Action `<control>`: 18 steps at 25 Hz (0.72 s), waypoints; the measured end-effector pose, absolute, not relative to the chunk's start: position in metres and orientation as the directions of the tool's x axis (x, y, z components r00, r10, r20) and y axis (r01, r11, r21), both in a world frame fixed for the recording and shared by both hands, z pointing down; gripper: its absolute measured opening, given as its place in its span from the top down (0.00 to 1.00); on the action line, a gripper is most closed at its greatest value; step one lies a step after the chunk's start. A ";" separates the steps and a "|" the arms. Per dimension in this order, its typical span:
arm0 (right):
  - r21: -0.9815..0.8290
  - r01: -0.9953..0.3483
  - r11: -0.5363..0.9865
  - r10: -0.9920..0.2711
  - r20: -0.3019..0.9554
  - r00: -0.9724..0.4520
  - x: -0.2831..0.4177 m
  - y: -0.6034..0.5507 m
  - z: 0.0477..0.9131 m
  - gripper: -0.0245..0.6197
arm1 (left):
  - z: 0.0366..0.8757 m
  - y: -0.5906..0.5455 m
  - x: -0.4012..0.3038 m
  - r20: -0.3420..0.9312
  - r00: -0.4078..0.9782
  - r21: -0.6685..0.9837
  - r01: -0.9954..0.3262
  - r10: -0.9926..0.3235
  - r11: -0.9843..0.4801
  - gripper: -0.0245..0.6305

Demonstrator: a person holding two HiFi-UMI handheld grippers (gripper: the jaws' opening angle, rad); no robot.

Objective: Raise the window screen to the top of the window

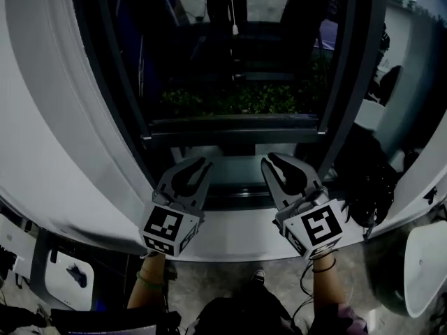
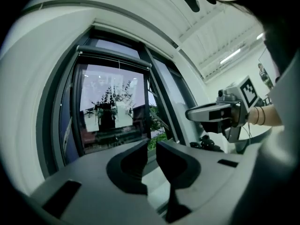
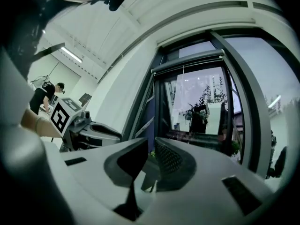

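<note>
Head view: the left gripper (image 1: 200, 166) and the right gripper (image 1: 278, 160) are held side by side at about the same height, well apart, over the white sill (image 1: 230, 230). Both point into the window (image 1: 230, 61). A forearm (image 1: 143, 288) rises from below to each marker cube, and each wrist wears a band.

Left gripper view: the jaws stand barely apart, with a slim strip of sill showing between them and nothing held. Right gripper view: the jaws are likewise parted only by a narrow slit and are empty.

The screen bar (image 1: 230, 124) is a dark horizontal rail. It lies low in the opening and spans the space between the dark side frames. A thin cord (image 1: 235, 28) with a small knob hangs higher up at mid-width. In the gripper views a second rail, the top rail (image 2: 115, 60), runs across the head of the opening. Plants (image 1: 230, 100) show through the pane between the two rails. Whether mesh covers that pane cannot be told.

The bar lies just beyond the jaw tips of both grippers, near but not touching. The left tips point below its left half and the right tips below its right half.
</note>
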State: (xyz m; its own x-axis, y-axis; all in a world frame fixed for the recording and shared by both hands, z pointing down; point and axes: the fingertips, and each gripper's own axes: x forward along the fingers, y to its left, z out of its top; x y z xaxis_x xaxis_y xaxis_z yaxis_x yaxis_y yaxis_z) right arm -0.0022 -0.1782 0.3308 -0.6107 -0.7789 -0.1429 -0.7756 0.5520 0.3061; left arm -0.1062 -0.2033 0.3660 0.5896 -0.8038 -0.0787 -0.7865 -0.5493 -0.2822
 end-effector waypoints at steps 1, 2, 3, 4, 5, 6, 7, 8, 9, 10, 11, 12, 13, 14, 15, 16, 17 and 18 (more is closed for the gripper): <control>0.283 -0.782 0.555 -0.783 -0.138 -0.606 0.001 -0.170 0.342 0.89 | 0.379 -0.195 -0.098 -0.058 0.594 -0.267 -0.784 -0.803 -0.561 0.88; 0.259 -0.789 0.558 -0.788 -0.133 -0.601 0.006 -0.162 0.352 0.89 | 0.391 -0.187 -0.091 -0.039 0.597 -0.258 -0.781 -0.802 -0.569 0.88; 0.236 -0.794 0.559 -0.793 -0.127 -0.596 0.010 -0.154 0.360 0.89 | 0.400 -0.179 -0.083 -0.025 0.598 -0.253 -0.779 -0.801 -0.574 0.88; 0.218 -0.800 0.560 -0.798 -0.121 -0.591 0.015 -0.147 0.367 0.89 | 0.407 -0.170 -0.076 -0.015 0.600 -0.249 -0.777 -0.800 -0.578 0.88; 0.204 -0.804 0.559 -0.801 -0.117 -0.587 0.019 -0.140 0.373 0.89 | 0.412 -0.162 -0.070 -0.010 0.599 -0.242 -0.778 -0.801 -0.580 0.88; 0.193 -0.807 0.558 -0.803 -0.116 -0.584 0.023 -0.132 0.378 0.89 | 0.416 -0.153 -0.064 -0.009 0.597 -0.232 -0.782 -0.802 -0.579 0.88; 0.183 -0.808 0.560 -0.804 -0.115 -0.583 0.027 -0.124 0.383 0.89 | 0.419 -0.143 -0.059 -0.009 0.594 -0.218 -0.786 -0.804 -0.579 0.88; 0.171 -0.807 0.565 -0.803 -0.110 -0.585 0.030 -0.115 0.388 0.89 | 0.422 -0.133 -0.054 -0.006 0.593 -0.200 -0.790 -0.805 -0.580 0.88; 0.157 -0.805 0.572 -0.801 -0.104 -0.590 0.034 -0.104 0.394 0.89 | 0.426 -0.121 -0.047 -0.001 0.590 -0.183 -0.794 -0.807 -0.580 0.88; 0.143 -0.802 0.580 -0.798 -0.098 -0.595 0.040 -0.093 0.400 0.89 | 0.430 -0.108 -0.040 0.004 0.585 -0.170 -0.799 -0.811 -0.577 0.88; 0.131 -0.798 0.588 -0.794 -0.093 -0.601 0.047 -0.079 0.407 0.89 | 0.434 -0.095 -0.031 0.008 0.578 -0.159 -0.805 -0.816 -0.572 0.88; 0.121 -0.795 0.595 -0.791 -0.088 -0.606 0.057 -0.065 0.413 0.89 | 0.439 -0.080 -0.022 0.011 0.570 -0.147 -0.812 -0.822 -0.565 0.88; 0.112 -0.790 0.602 -0.787 -0.080 -0.611 0.066 -0.051 0.420 0.89 | 0.445 -0.065 -0.012 0.013 0.562 -0.130 -0.819 -0.827 -0.559 0.88; 0.104 -0.785 0.610 -0.783 -0.070 -0.618 0.073 -0.038 0.424 0.89 | 0.450 -0.051 -0.003 0.015 0.555 -0.108 -0.826 -0.832 -0.553 0.88; 0.095 -0.779 0.620 -0.778 -0.060 -0.626 0.078 -0.026 0.429 0.89 | 0.454 -0.039 0.004 0.016 0.548 -0.084 -0.833 -0.836 -0.547 0.88; 0.087 -0.772 0.629 -0.771 -0.050 -0.634 0.080 -0.016 0.432 0.89 | 0.459 -0.030 0.008 0.019 0.540 -0.062 -0.839 -0.842 -0.540 0.88; 0.086 -0.764 0.639 -0.764 -0.041 -0.644 0.082 -0.006 0.435 0.89 | 0.464 -0.020 0.012 0.022 0.530 -0.041 -0.847 -0.848 -0.531 0.88; 0.087 -0.757 0.648 -0.757 -0.031 -0.652 0.085 0.005 0.437 0.89 | 0.469 -0.010 0.018 0.025 0.521 -0.022 -0.853 -0.853 -0.522 0.88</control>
